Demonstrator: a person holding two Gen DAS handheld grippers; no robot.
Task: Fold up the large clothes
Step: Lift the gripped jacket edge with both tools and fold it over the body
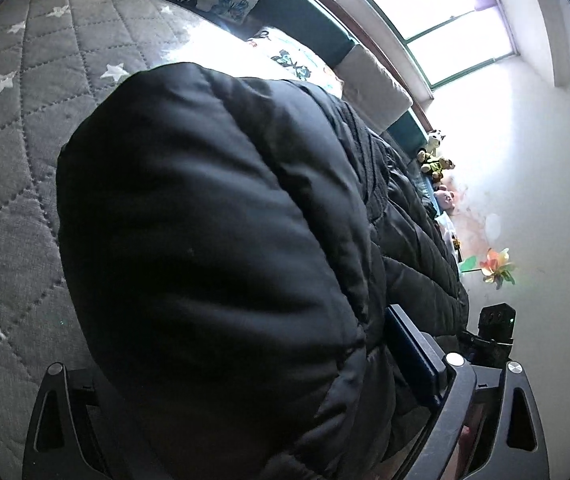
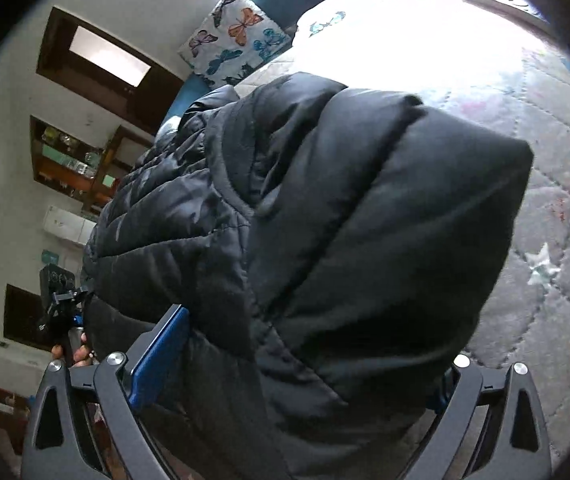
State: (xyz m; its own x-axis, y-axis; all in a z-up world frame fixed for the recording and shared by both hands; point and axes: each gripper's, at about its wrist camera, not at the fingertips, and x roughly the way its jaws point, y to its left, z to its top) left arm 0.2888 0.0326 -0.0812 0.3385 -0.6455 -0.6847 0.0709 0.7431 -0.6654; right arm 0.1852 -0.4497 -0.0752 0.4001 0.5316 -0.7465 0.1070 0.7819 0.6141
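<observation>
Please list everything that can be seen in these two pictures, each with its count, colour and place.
puffer jacket: one, black, lying bulky on the bed, between both grippers' jaws
bed cover: one, grey quilted with white stars, under the jacket
butterfly pillows: two, white with coloured butterflies, at the bed's far edge
soft toys: several, mixed colours, by the wall
paper flower: one, orange, against the white wall
shelves: brown, on the wall
left gripper: black, blue pads, open
right gripper: black, blue pads, open
hand: one, holding the left gripper
</observation>
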